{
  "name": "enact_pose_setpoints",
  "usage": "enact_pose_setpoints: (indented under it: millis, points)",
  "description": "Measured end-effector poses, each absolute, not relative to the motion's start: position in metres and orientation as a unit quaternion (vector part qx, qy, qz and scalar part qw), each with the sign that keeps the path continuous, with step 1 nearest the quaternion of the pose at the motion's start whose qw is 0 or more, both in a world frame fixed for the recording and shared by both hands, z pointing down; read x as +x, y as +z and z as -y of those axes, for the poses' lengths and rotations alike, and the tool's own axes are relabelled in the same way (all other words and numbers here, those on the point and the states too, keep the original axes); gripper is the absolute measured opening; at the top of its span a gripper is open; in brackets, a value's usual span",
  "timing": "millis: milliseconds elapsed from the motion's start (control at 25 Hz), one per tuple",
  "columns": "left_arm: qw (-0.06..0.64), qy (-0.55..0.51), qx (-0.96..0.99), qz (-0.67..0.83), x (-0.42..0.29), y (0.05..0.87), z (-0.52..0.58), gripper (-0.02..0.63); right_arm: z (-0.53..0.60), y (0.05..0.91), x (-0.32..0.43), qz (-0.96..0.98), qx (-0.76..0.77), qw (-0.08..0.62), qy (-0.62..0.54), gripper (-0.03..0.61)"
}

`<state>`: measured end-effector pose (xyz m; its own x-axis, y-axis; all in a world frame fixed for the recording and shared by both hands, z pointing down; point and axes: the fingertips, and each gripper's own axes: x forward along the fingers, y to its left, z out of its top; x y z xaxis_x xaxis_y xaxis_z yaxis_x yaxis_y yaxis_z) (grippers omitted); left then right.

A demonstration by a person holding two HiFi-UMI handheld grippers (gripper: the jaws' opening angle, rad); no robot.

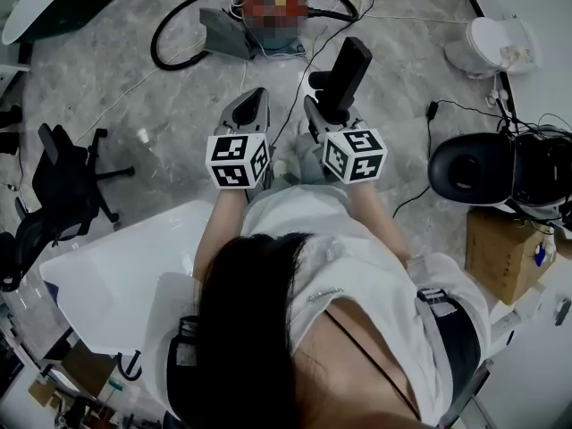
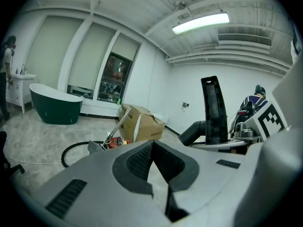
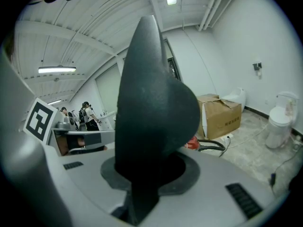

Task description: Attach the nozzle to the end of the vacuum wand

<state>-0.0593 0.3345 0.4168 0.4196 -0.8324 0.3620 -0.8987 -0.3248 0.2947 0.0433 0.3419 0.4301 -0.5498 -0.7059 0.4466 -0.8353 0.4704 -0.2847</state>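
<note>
Step in hand: carrying the nozzle to the vacuum; mating not yet begun.

Right tongs point(image 3: 142, 186): grasping the black nozzle point(image 3: 151, 108). The jaws stand partly apart and bear on its lower stem. The nozzle's body stands up from the tongs with its narrow tip pointing up and away from me.

Left tongs point(image 2: 156, 167): clenched, nothing between the jaws. Held level beside the right one, close but apart.

Where the task's things are: nozzle in the right tongs, in the air above the floor point(image 1: 116, 96). The vacuum lies on the floor ahead of me, well apart from both tongs. The left gripper view shows a red vacuum body point(image 2: 112, 143) just beside a cardboard box point(image 2: 142, 124), a black hose point(image 2: 71, 150) looping out, and a slim tube leaning up from the body. I take that tube for the vacuum wand point(image 2: 117, 126); its free end is too small to read.

Judgement, next move: close the gap to the vacuum. Left tongs need to release, then clamp the wand near its free end and steady it. The right one then has to turn the nozzle so its socket faces the wand end, line up the axes and push straight on. I cannot see the socket in any view; check its orientation before pushing.
</note>
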Motion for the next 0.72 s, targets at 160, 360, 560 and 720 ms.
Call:
enact_pose_setpoints:
  millis: [160,360,560,720]
  points:
    - [0.227,0.073,0.810,0.536,-0.057,0.415,-0.322,0.002,-0.327,0.436,0.047,0.842,0.460,0.145,0.241,0.097]
    - [0.228,0.086,0.813,0.529,-0.050,0.418,-0.308,0.002,-0.309,0.437,0.051,0.844,0.454,0.141,0.248,0.097]
    - [0.244,0.070,0.806,0.535,-0.044,0.418,-0.290,0.002,-0.290,0.441,0.057,0.846,0.448,0.152,0.245,0.097]
    - [0.245,0.077,0.802,0.539,-0.040,0.424,-0.279,0.002,-0.276,0.444,0.063,0.848,0.442,0.160,0.244,0.097]
